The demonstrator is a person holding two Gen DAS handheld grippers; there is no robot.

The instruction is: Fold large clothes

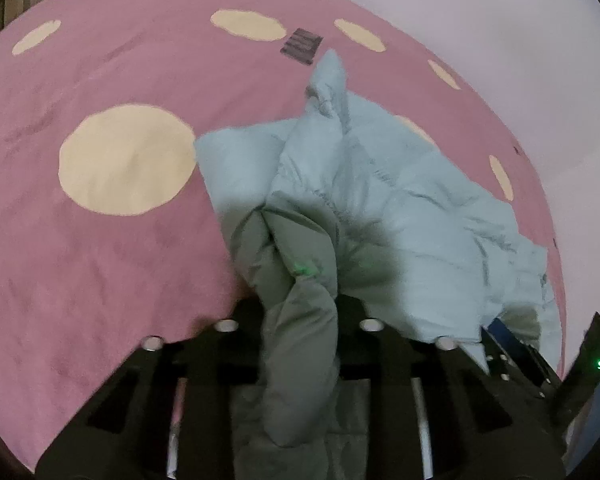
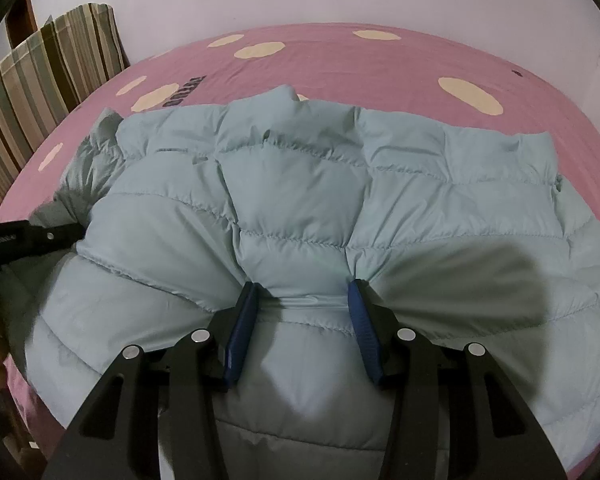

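Pale blue-green quilted puffer jacket (image 2: 300, 184) lies spread on the pink bed cover with cream dots (image 1: 100, 240), well in from the striped pillows (image 2: 40, 80) at the cover's far left edge in the right wrist view. Right gripper (image 2: 302, 300) is clamped on a thick puffed roll of the jacket's near edge: blue pads (image 2: 242, 320) stand partway apart with padding bulging between them and the fabric puckered at the tips, so it reads as a grip on a fat fold, not open jaws. Left gripper (image 1: 296, 320) is at the jacket's left side, nearer the pillows; its fingertips are buried in a bunched, twisted section of fabric, and the jaws look drawn nearly together on that thin bunch. Handling judgement: light, soft, very compressible, no stiffness, so any lifted part will sag and drape; the shell looks smooth and probably slick, so a shallow pinch could slide off. Padding springs back, so folds will likely need pressing flat. Best holds are probably stitched seams, the hem or the collar, where layers are thin and firm, rather than mid-baffle. Left's hold on a twisted bunch may drag the sleeve askew.
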